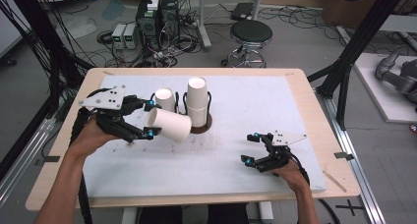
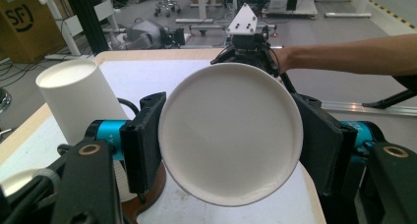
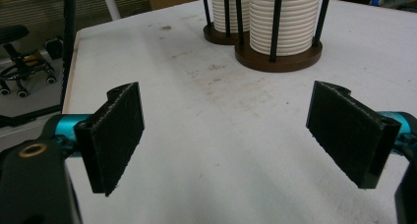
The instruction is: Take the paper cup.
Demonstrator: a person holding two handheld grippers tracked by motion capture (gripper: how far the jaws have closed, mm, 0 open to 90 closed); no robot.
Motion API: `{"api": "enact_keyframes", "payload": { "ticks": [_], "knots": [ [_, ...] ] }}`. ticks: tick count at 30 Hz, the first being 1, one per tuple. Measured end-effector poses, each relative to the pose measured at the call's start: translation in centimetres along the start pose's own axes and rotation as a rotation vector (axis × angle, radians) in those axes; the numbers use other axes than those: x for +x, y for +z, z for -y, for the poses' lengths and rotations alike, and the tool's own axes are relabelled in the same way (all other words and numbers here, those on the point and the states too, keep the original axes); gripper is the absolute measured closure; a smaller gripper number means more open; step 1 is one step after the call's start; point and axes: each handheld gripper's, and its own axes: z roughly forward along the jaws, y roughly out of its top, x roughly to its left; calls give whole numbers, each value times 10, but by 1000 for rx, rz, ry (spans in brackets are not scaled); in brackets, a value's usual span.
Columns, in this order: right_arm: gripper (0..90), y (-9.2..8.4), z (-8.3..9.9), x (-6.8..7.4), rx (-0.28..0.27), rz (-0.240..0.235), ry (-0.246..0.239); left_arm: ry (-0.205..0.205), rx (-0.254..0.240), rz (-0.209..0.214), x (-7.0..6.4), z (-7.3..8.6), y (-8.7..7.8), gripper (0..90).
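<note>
Left gripper (image 1: 148, 118) at frame left, raised above the table, jaws clamped on a paper cup (image 1: 169, 125) lying sideways. Right gripper (image 1: 251, 148) lower right — jaws spread wide, nothing between.

Grey concrete floor (image 1: 305, 42) beyond my table (image 1: 295, 81); black round stool (image 1: 251, 35), computer towers (image 1: 157, 17), tangled cables (image 1: 162, 57), cardboard box (image 2: 19, 22).

High view: fixed above the table's (image 1: 255, 170) near edge, facing forward and down. Left gripper view: close behind a paper cup (image 2: 230, 134) at frame centre, facing across the table. Right gripper view: low, near the tabletop. All views share the cup stacks (image 3: 284, 18).
</note>
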Motion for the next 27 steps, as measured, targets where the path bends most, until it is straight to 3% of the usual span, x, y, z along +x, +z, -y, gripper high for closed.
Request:
{"api": "enact_keyframes", "payload": {
  "ticks": [17, 27],
  "knots": [
    [149, 1, 0, 0, 3, 4, -11, -70, -48, -1, -2, 37, 6, 333],
    [149, 1, 0, 1, 6, 8, -13, -71, -46, 0, -2, 46, 8, 333]
  ]
}}
